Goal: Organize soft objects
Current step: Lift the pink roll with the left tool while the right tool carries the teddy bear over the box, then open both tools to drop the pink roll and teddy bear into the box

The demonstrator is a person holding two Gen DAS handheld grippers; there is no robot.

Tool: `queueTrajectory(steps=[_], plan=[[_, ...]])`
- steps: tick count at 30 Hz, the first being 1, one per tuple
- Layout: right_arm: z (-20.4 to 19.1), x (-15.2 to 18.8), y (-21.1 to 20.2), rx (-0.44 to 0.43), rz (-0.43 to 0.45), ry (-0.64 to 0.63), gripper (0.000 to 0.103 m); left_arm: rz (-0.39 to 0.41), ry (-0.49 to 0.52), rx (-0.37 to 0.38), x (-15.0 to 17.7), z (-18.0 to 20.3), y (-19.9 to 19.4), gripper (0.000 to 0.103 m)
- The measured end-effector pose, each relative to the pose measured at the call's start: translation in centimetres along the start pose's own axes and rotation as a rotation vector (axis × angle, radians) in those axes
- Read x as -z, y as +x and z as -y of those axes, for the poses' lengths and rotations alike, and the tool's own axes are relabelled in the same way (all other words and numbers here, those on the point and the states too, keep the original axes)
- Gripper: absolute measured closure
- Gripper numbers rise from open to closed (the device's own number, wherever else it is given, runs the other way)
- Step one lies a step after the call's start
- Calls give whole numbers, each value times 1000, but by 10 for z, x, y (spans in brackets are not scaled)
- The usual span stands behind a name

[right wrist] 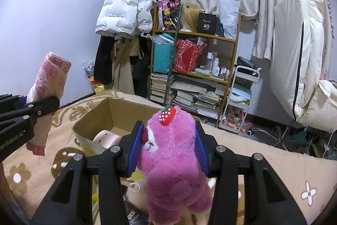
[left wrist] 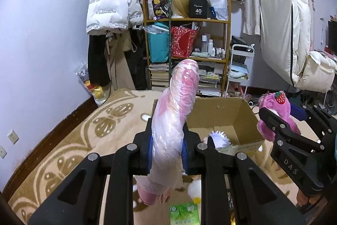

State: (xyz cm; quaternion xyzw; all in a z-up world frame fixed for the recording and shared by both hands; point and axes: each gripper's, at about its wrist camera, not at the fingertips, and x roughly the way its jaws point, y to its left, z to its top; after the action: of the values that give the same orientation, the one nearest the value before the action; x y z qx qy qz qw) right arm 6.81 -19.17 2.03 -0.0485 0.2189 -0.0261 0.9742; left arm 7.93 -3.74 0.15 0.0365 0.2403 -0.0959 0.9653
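left gripper (left wrist: 167,146) clamped on a pink plastic-wrapped roll (left wrist: 177,111), held upright just in front of the cardboard box (left wrist: 248,115). right gripper (right wrist: 168,147) squeezing a pink plush bear (right wrist: 174,153) with a strawberry on its head, raised at the box's near right corner. inside the box, a pale pink item (right wrist: 105,137) and a white-purple fluffy toy (left wrist: 219,138).

Pink plush bear (right wrist: 174,163) legs cut off by frame edge; green packet (left wrist: 185,213) likewise
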Motion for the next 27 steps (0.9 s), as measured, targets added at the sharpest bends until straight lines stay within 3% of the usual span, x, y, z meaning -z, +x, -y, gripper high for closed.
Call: queueTrajectory(steps=[10,27], plan=[[10,-12,24,-6,12,26,54,-1,17,3,-8,1,21,83],[20,-14,65,-62,-27,67,54,-107,-90,61,-6,-16,64,83]])
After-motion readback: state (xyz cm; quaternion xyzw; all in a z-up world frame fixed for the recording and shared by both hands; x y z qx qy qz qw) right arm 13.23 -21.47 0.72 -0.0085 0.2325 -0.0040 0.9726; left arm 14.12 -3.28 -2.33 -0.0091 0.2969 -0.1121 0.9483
